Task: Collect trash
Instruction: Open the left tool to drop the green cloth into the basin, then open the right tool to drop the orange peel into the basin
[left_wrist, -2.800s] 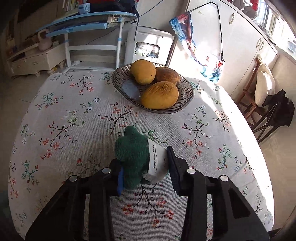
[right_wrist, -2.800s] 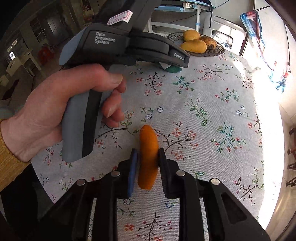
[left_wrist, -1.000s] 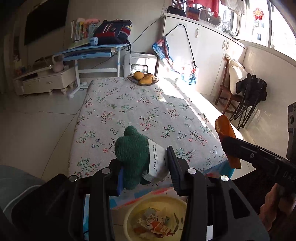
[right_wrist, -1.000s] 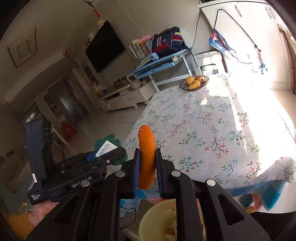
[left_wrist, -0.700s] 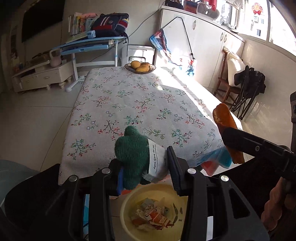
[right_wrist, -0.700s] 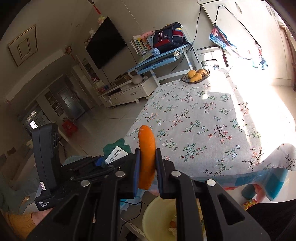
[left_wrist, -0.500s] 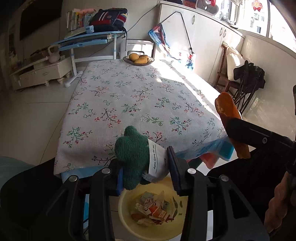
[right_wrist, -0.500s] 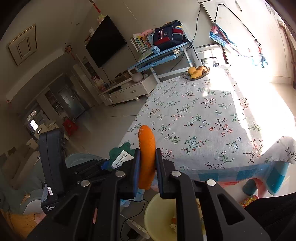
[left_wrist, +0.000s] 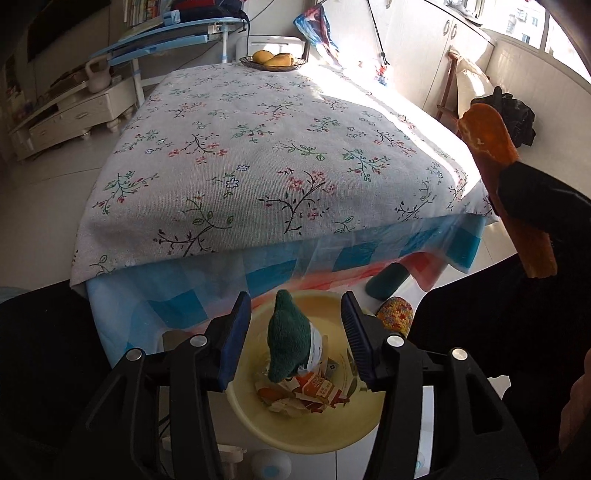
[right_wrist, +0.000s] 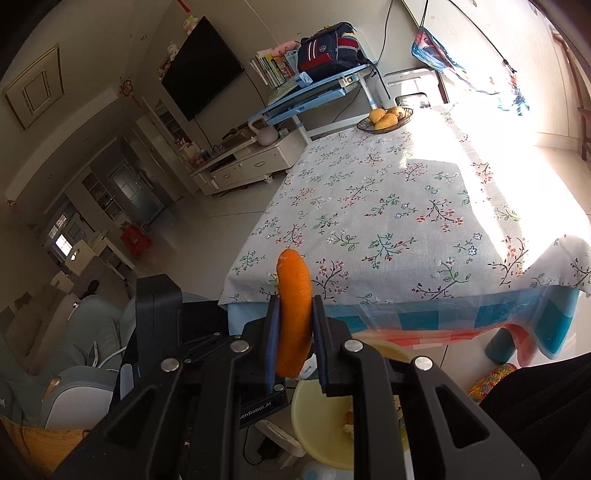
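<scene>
A yellow trash basin sits on the floor below the table's near edge, holding paper wrappers. My left gripper is open above it. A green knitted piece with a white label is between the open jaws, over the basin, touching neither pad. My right gripper is shut on an orange peel, held upright above the basin. The peel also shows at the right edge of the left wrist view.
A table with a floral cloth stands ahead, with a bowl of mangoes at its far end. A blue table leg and a knitted slipper are beside the basin. A chair with dark clothes is at right.
Both grippers carried their items from the tabletop back past the table's near edge and down over the basin. The left gripper has opened and let go of the green piece.
</scene>
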